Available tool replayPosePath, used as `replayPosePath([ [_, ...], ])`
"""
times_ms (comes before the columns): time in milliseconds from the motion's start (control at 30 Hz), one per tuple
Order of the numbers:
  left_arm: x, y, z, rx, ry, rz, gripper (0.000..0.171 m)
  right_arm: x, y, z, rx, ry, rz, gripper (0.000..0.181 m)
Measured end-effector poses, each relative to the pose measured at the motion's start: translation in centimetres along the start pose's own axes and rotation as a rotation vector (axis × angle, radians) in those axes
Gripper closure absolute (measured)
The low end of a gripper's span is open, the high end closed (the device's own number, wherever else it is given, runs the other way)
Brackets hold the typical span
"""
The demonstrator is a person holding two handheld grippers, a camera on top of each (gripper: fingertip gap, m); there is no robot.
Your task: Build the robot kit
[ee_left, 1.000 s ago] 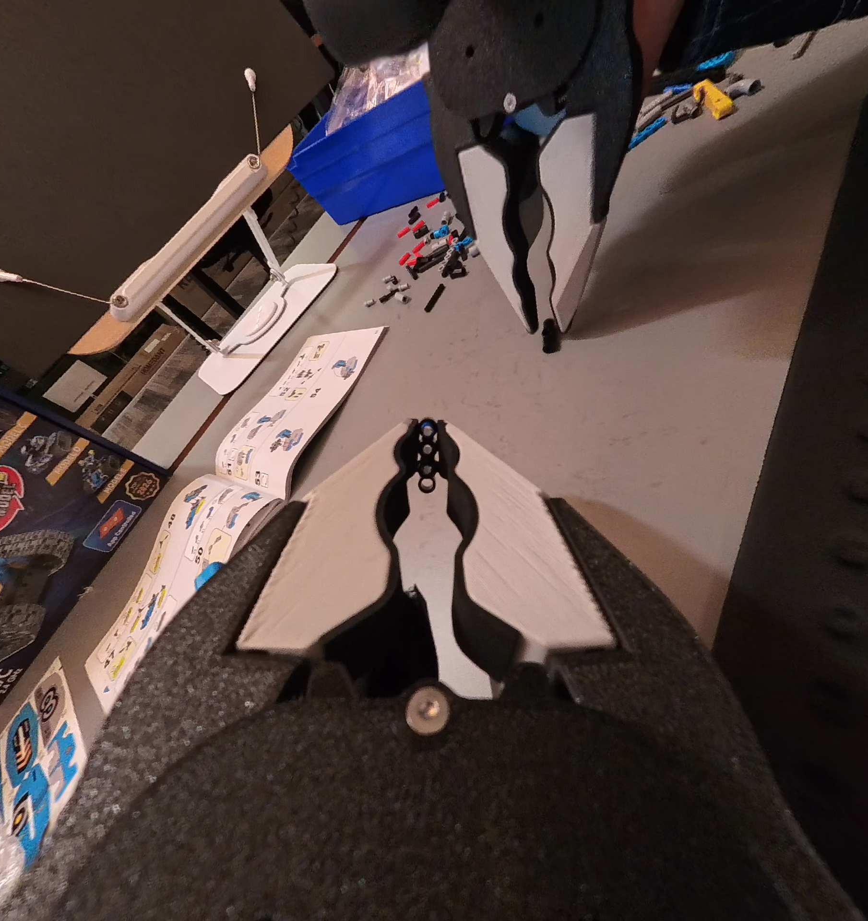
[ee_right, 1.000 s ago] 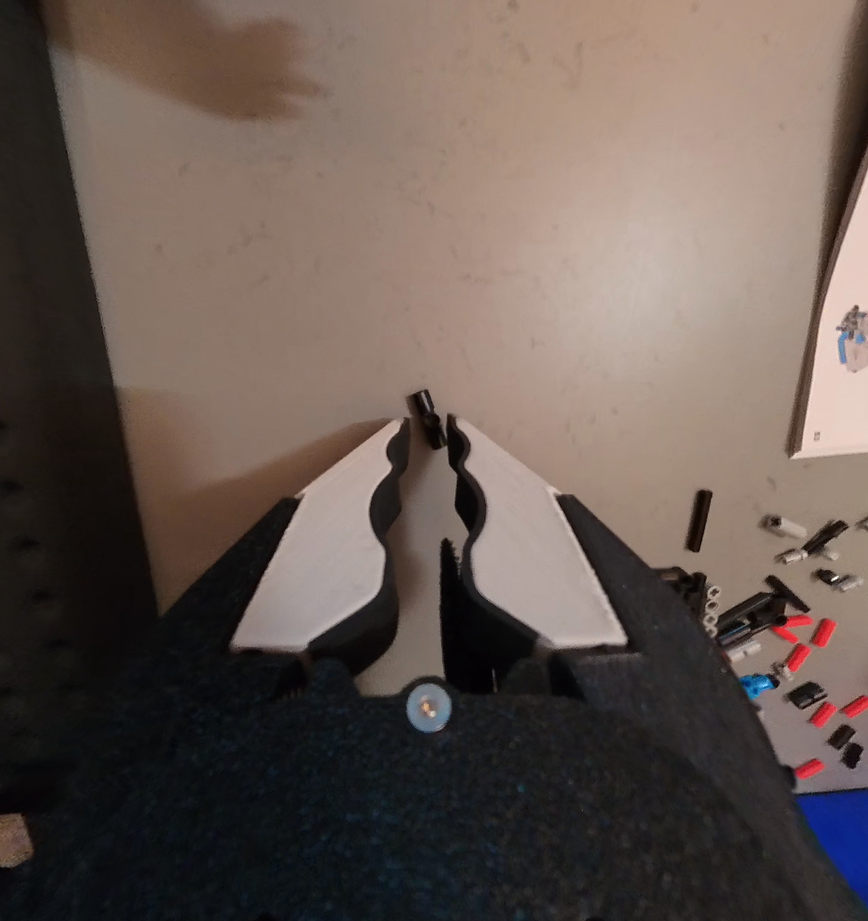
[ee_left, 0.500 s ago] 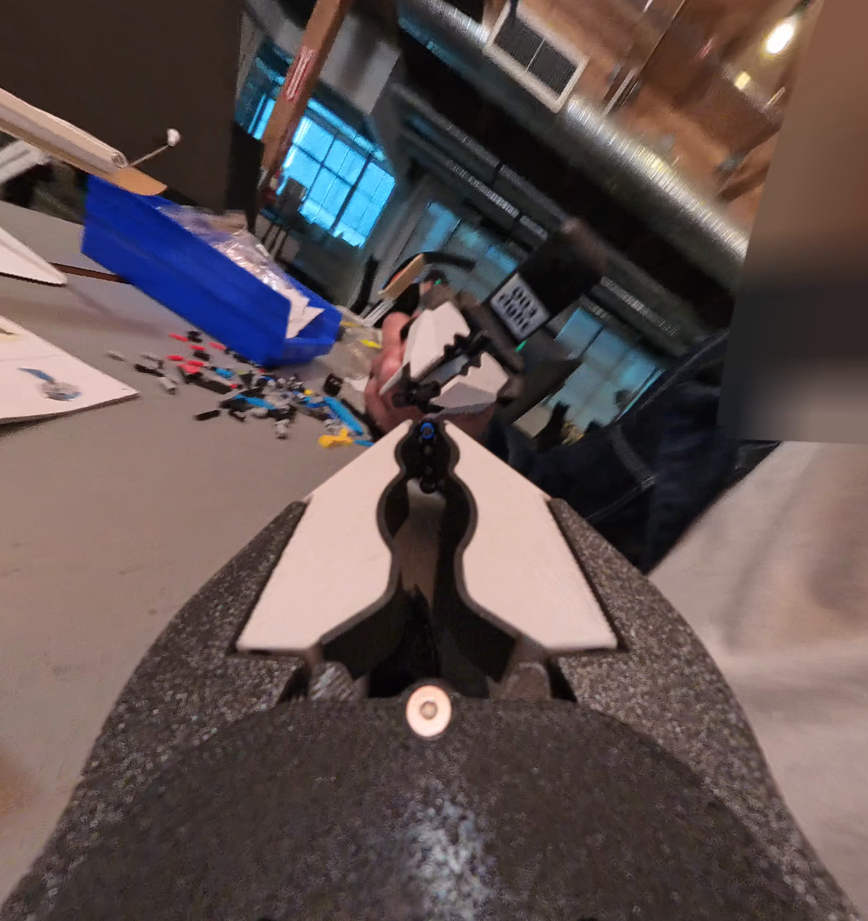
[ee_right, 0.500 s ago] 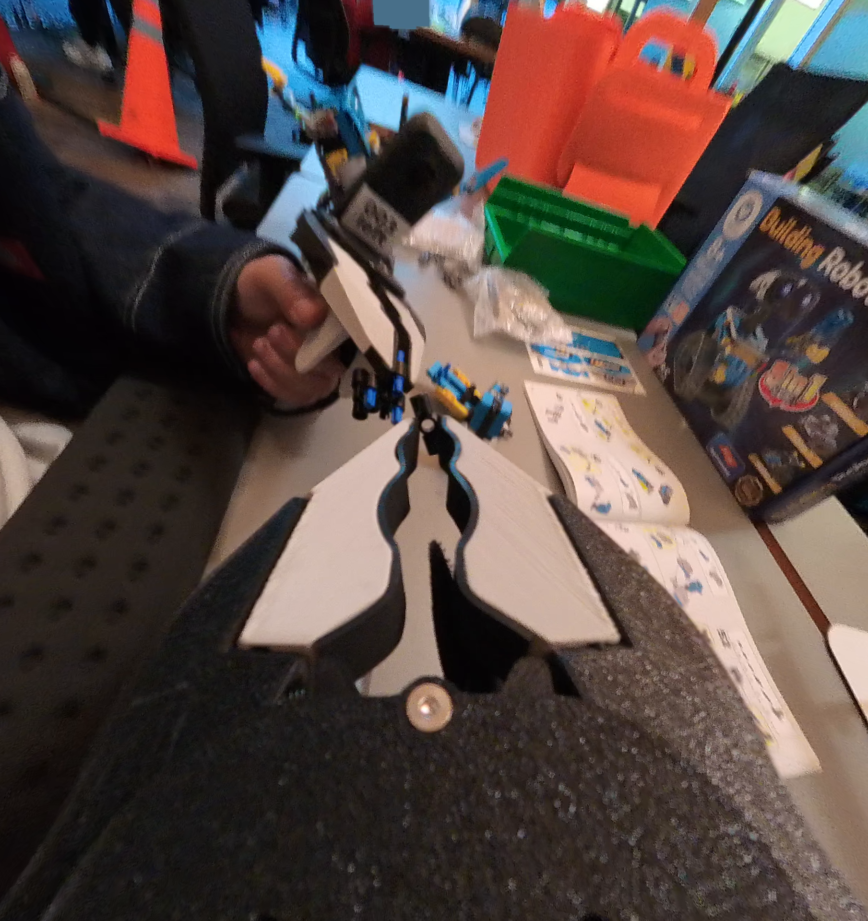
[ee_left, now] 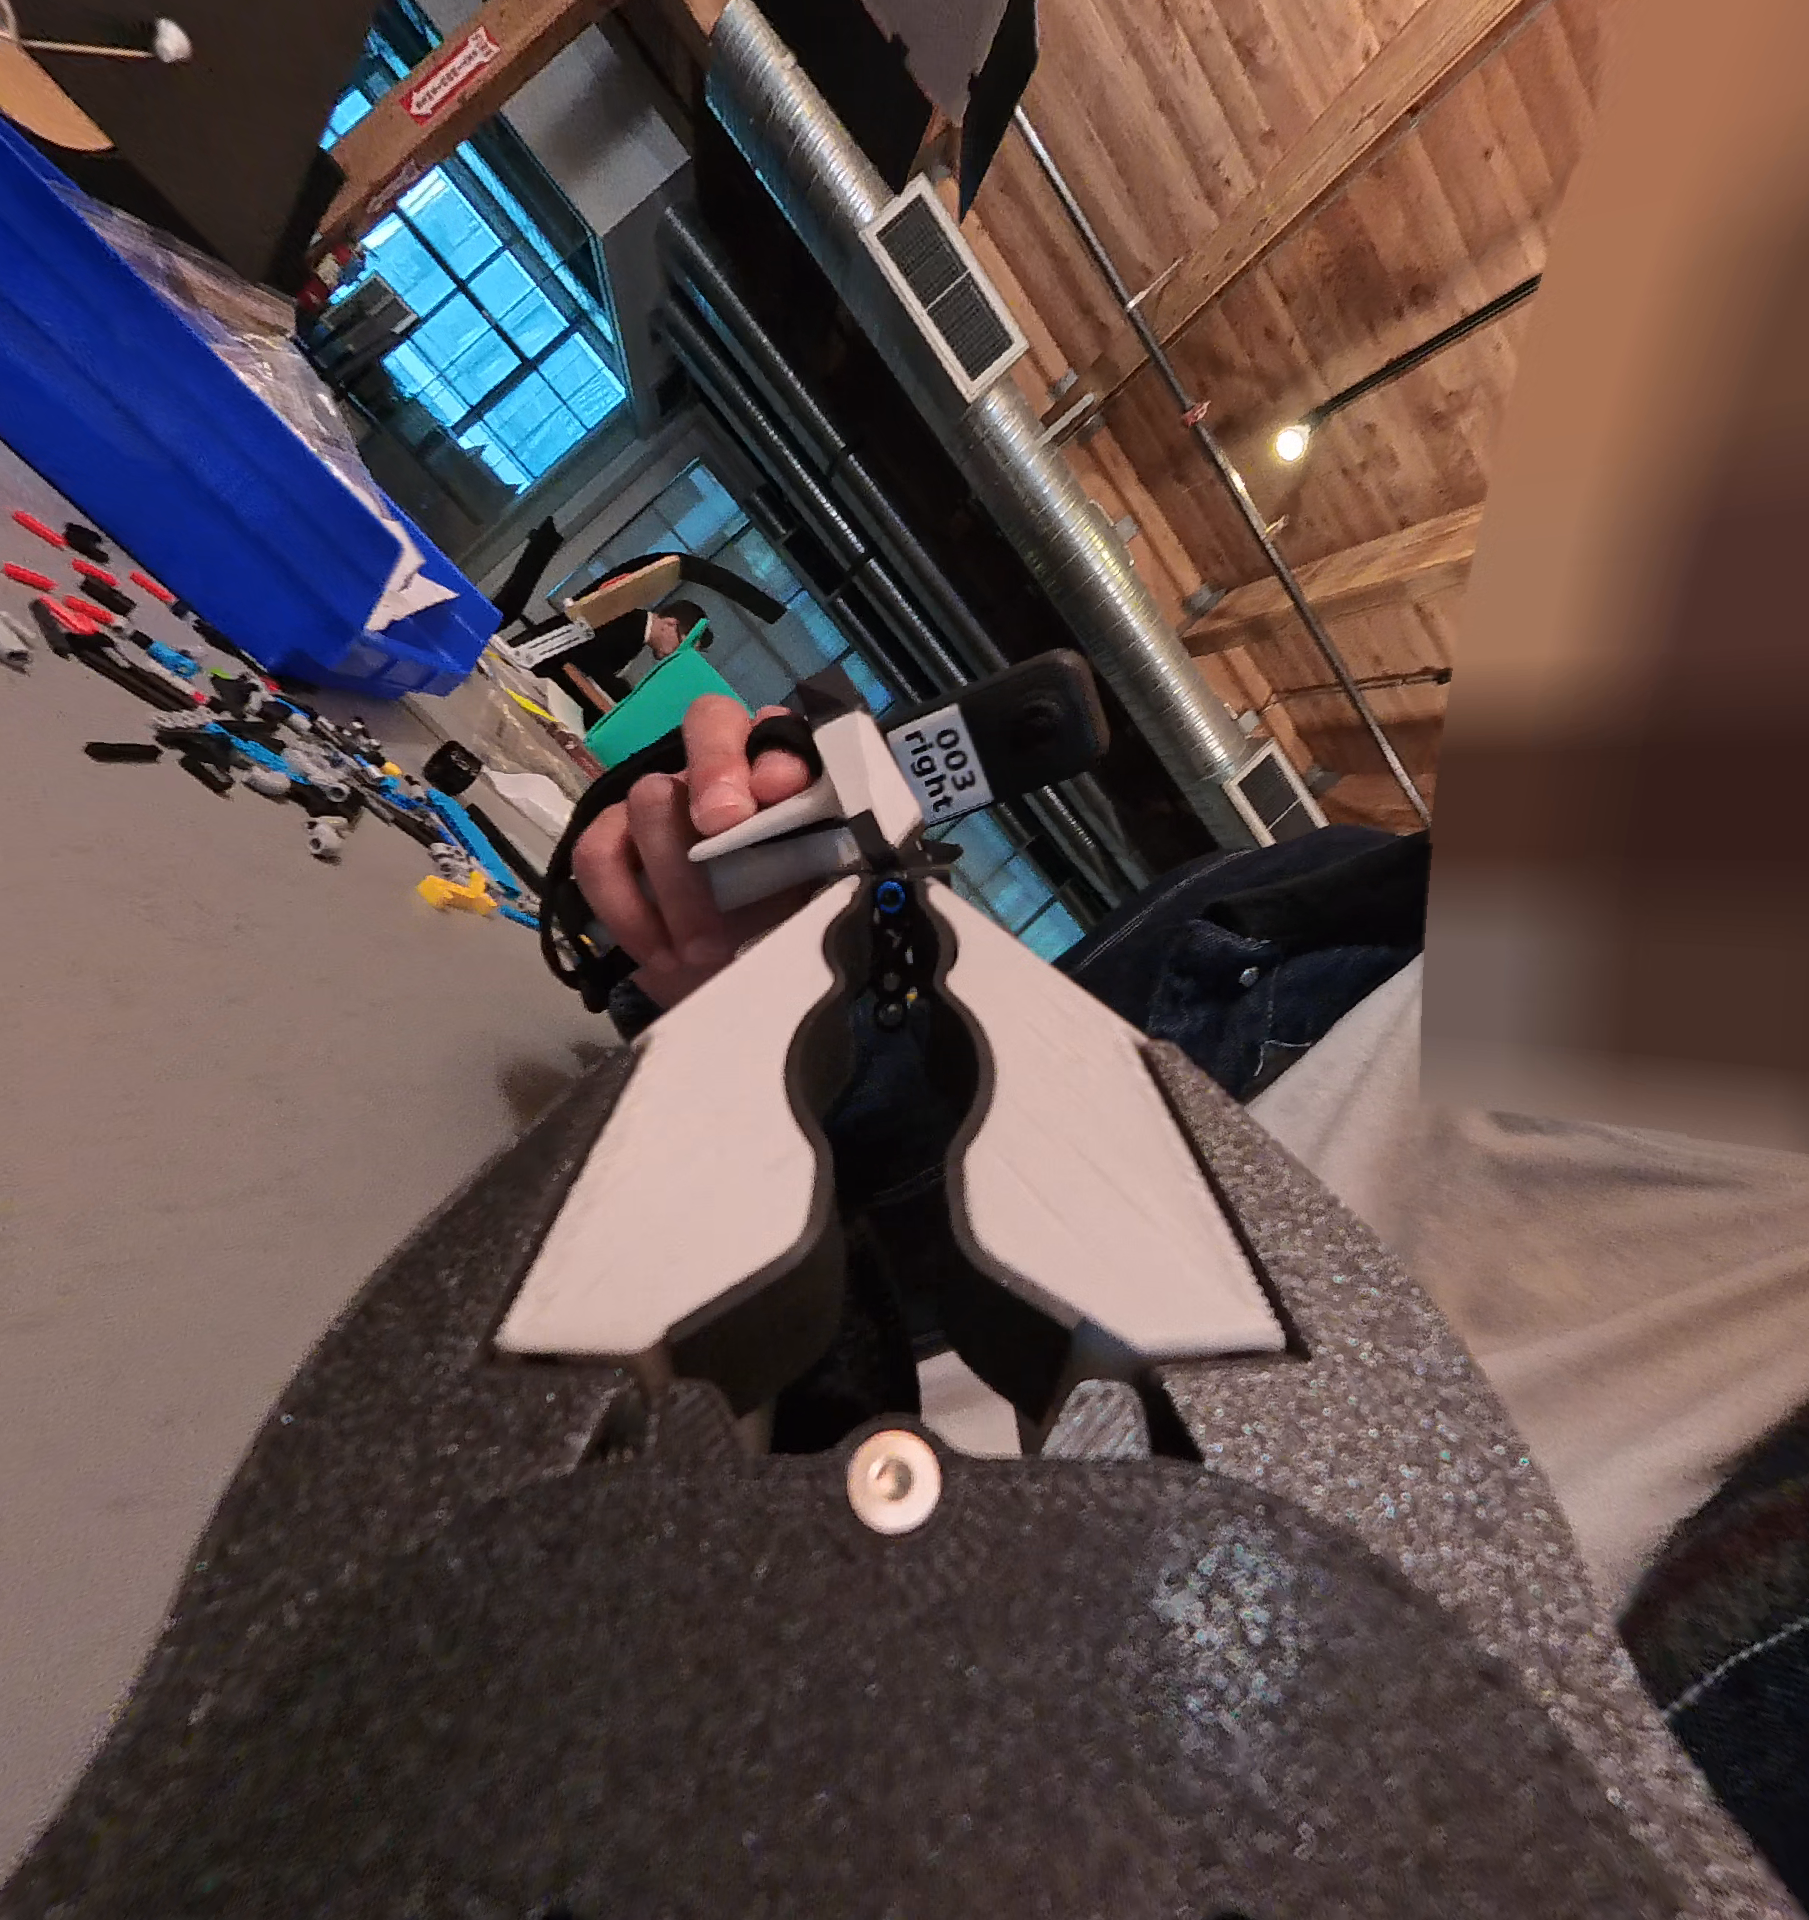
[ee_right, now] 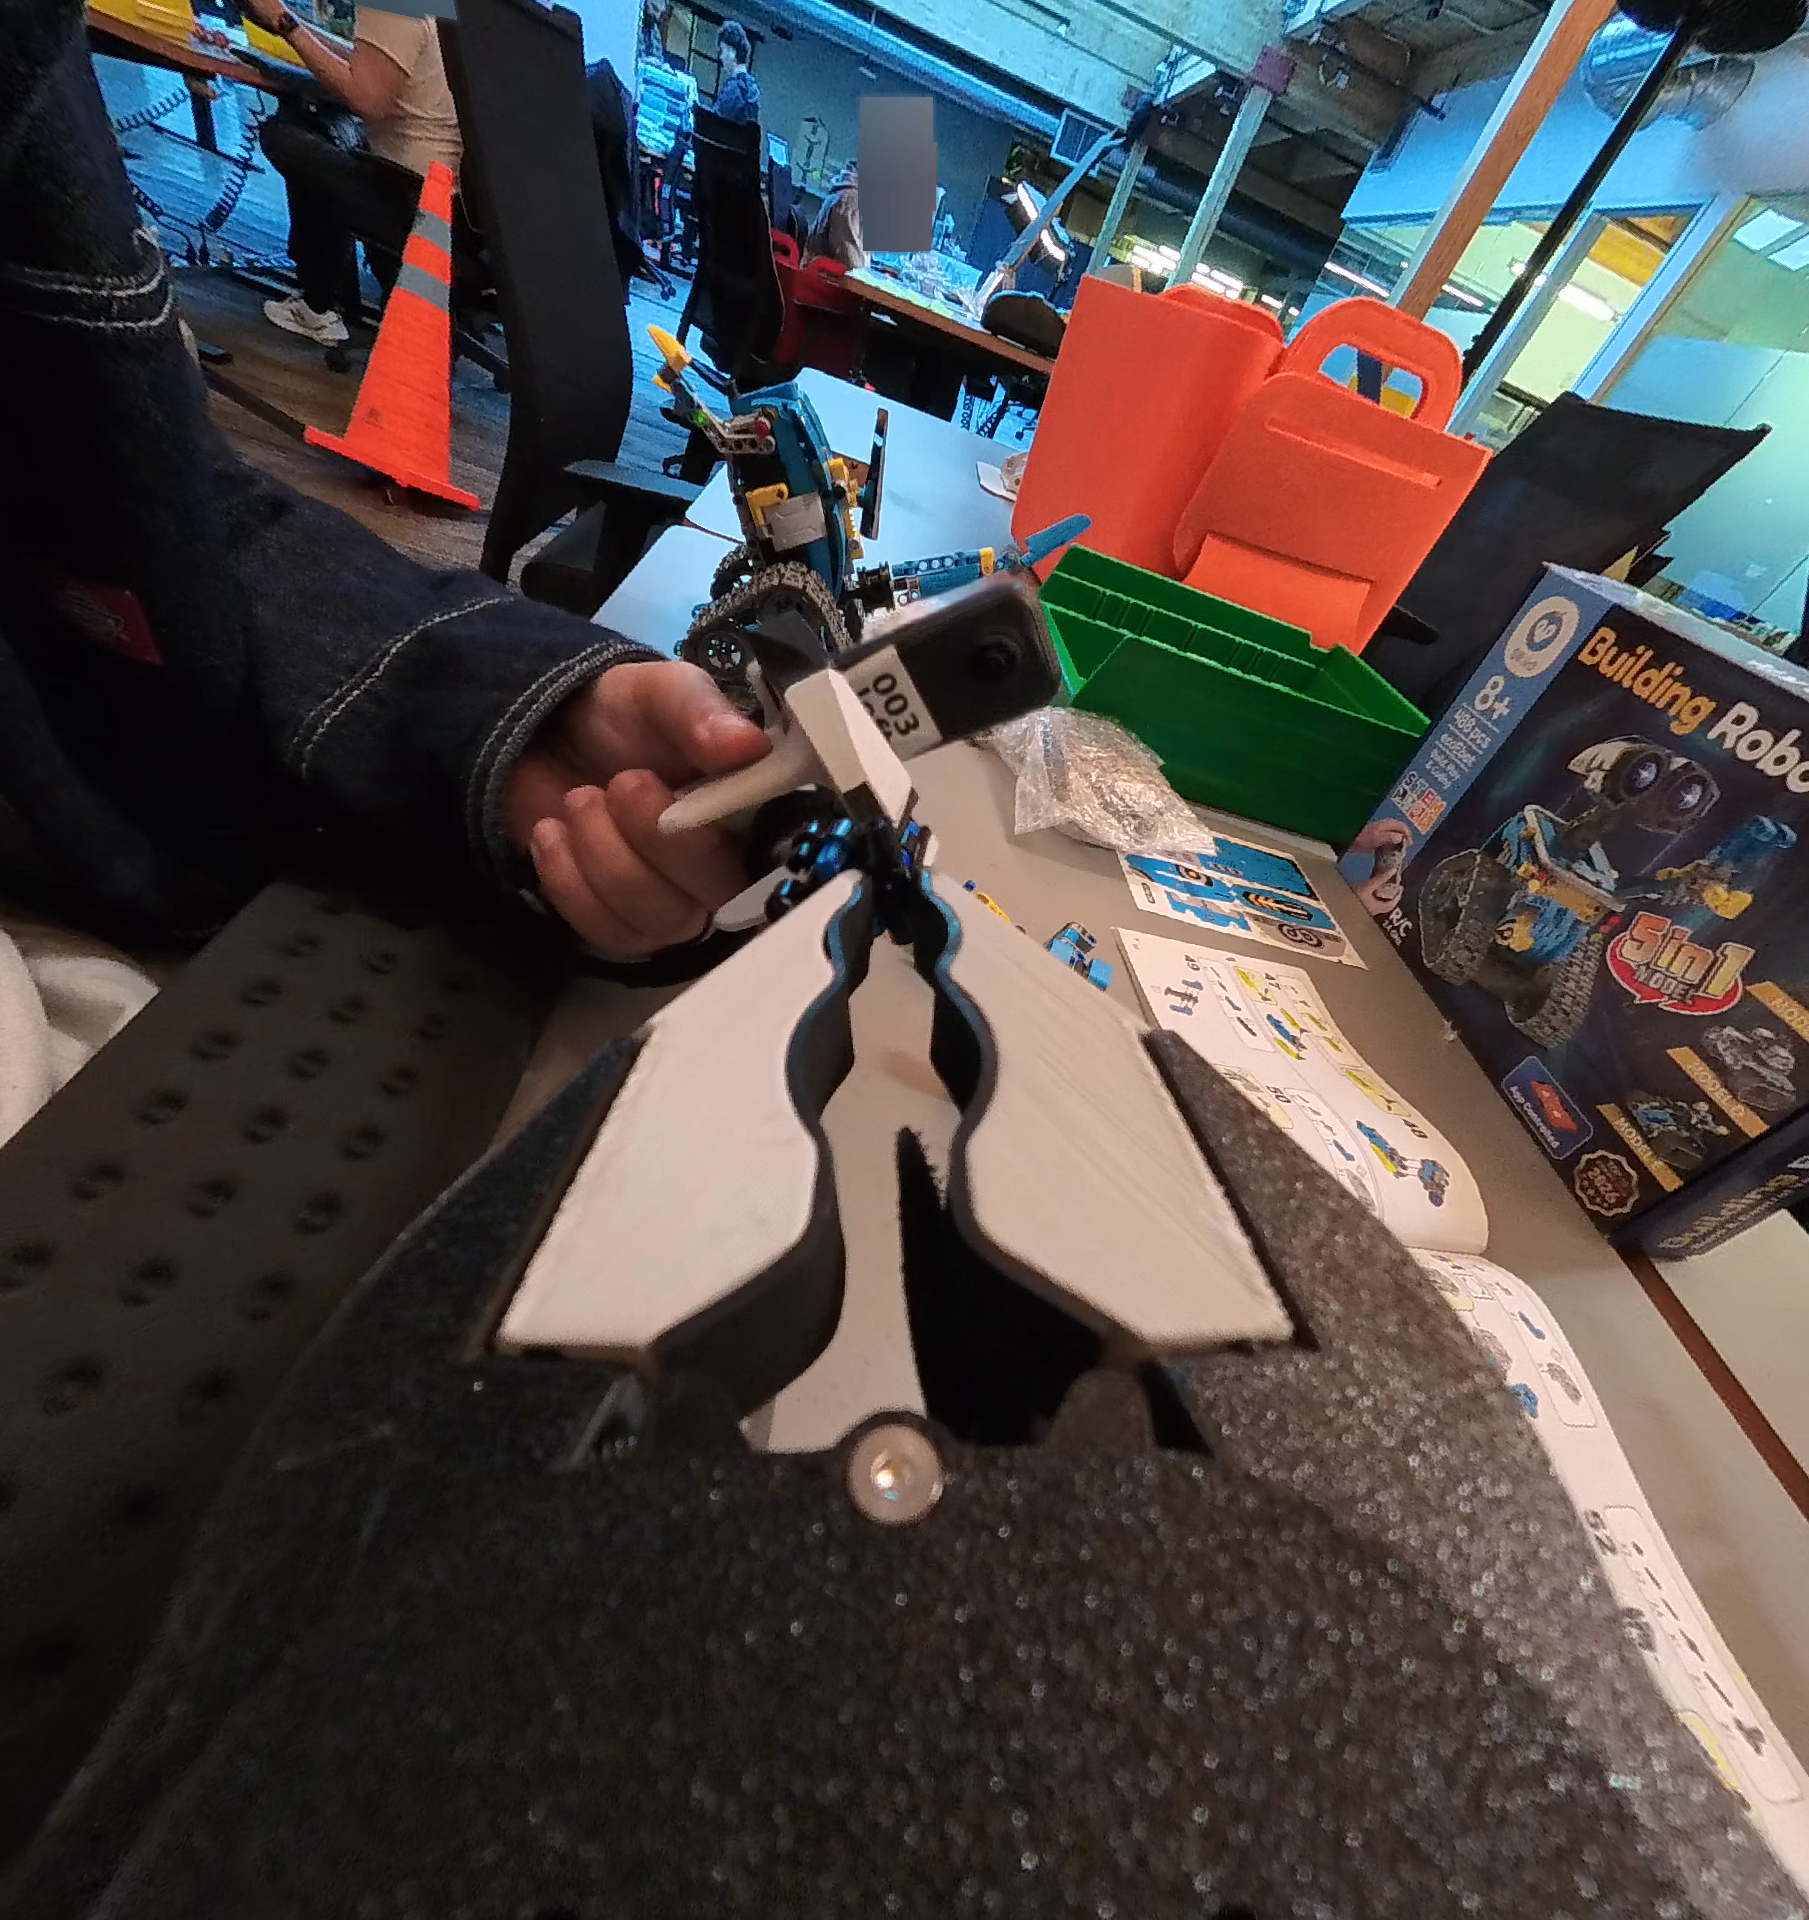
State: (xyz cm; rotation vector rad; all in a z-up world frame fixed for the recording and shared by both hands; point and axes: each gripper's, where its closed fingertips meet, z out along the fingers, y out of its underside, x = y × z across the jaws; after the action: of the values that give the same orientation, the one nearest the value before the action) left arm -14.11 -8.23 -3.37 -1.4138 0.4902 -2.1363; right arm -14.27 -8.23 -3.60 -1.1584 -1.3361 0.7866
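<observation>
My left gripper is shut on a black holed beam with a blue pin at its tip, held up off the grey table. My right gripper is shut on a small black pin. The two grippers face each other tip to tip in the air. In the left wrist view the right gripper is held by a hand just beyond my tips. In the right wrist view the left gripper shows with the black and blue beam touching or nearly touching the pin.
A blue bin and loose small parts lie on the table. A green bin, orange felt bags, a kit box, an open instruction booklet, a built model and a black perforated panel surround the work spot. My left and right fingertips are right by each other.
Both grippers have lifted from the table and turned to face each other. Their tips have closed in until the beam and the pin meet. Both stay shut on their parts.
</observation>
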Motion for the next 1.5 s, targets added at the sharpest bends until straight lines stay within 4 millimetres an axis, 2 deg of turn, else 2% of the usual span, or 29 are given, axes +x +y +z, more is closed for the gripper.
replayPosePath([
  [200, -0.4, -0.2, 0.0, 0.042, -0.012, -0.021, 0.166, 0.3, 0.4, 0.1, -0.025, 0.074, -0.060, 0.176],
  [433, -0.7, -0.6, -0.2, 0.066, -0.056, 0.022, 0.166, 0.7, 0.7, 0.4, -0.051, 0.158, -0.038, 0.176],
  [600, -0.8, -0.9, -0.2, 0.058, -0.102, 0.096, 0.165, 1.0, 0.9, 0.4, -0.010, 0.074, 0.162, 0.174],
  [633, -0.7, -1.0, -0.3, 0.059, -0.112, 0.130, 0.166, 1.0, 0.9, 0.3, 0.004, 0.047, 0.205, 0.173],
  [700, -0.1, -1.6, -0.6, 0.076, -0.142, 0.240, 0.166, 1.5, 0.5, -0.4, 0.056, 0.006, 0.316, 0.154],
  [833, 0.5, -2.0, -0.7, 0.092, -0.175, 0.352, 0.165, 1.7, 0.0, -1.2, 0.134, -0.098, 0.552, 0.158],
  [933, 0.3, -2.2, -0.7, 0.071, -0.315, 0.571, 0.165, 1.1, -0.1, -0.8, 0.136, -0.160, 0.669, 0.149],
  [1033, -0.4, -1.7, -0.4, -0.009, -0.509, 0.878, 0.165, 1.2, 0.2, -0.1, 0.104, -0.095, 0.701, 0.130],
  [1167, -1.5, -0.5, 0.2, -0.143, -0.686, 1.178, 0.165, 0.8, -0.1, 0.6, 0.103, -0.020, 0.673, 0.123],
  [1333, -2.0, -1.0, -0.2, -0.186, -0.829, 1.362, 0.165, 0.8, 0.6, 0.9, 0.062, 0.034, 0.663, 0.118],
  [1500, -2.4, -0.9, -0.2, -0.248, -0.909, 1.497, 0.165, 0.3, 0.9, 1.1, 0.046, 0.008, 0.713, 0.125],
])
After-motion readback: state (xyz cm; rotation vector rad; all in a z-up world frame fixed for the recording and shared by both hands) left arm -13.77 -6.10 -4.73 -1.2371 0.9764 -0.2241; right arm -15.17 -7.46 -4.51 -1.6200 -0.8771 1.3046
